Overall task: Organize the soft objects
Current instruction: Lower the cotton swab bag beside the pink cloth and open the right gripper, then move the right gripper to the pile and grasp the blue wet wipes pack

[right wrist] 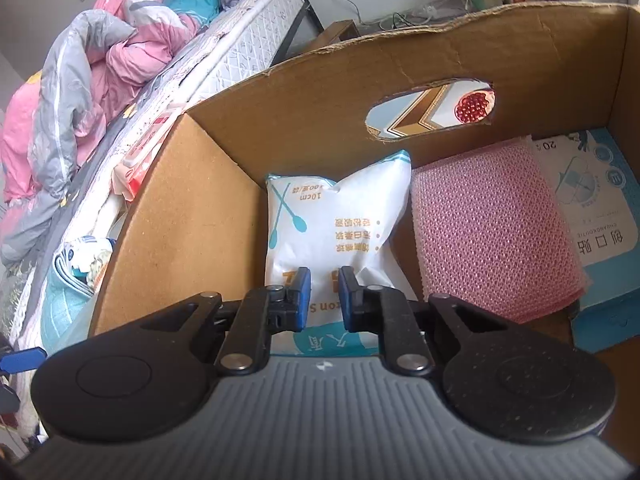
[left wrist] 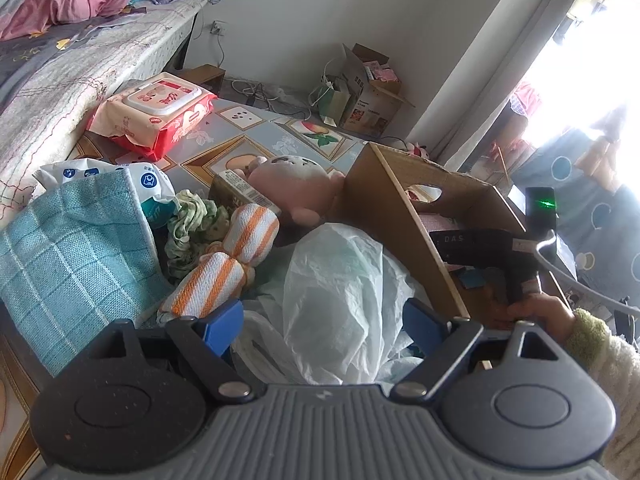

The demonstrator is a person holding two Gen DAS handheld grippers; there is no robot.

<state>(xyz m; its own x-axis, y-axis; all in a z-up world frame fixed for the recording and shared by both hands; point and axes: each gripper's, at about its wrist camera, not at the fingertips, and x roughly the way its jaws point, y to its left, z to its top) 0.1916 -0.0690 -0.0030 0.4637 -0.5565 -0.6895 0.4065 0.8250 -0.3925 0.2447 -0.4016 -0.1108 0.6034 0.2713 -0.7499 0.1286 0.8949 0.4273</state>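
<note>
My right gripper (right wrist: 325, 292) reaches down into a cardboard box (right wrist: 192, 220) and is shut on the near end of a white bag of cotton swabs (right wrist: 340, 224), which stands against the box's far wall. Beside the bag lie a pink mesh roll (right wrist: 488, 224) and a blue carton (right wrist: 608, 224). My left gripper (left wrist: 322, 320) is open, its blue pads wide apart on either side of a crumpled white plastic bag (left wrist: 340, 288) just left of the box (left wrist: 400, 216). An orange-striped cloth (left wrist: 224, 276) lies by the left pad.
Around the bag lie a teal towel (left wrist: 72, 256), a green fabric bundle (left wrist: 192, 224), a pink plush toy (left wrist: 296, 188) and a pack of wipes (left wrist: 160, 112). A bed (left wrist: 60, 80) runs along the left. A person's hand (left wrist: 540, 312) holds the other gripper over the box.
</note>
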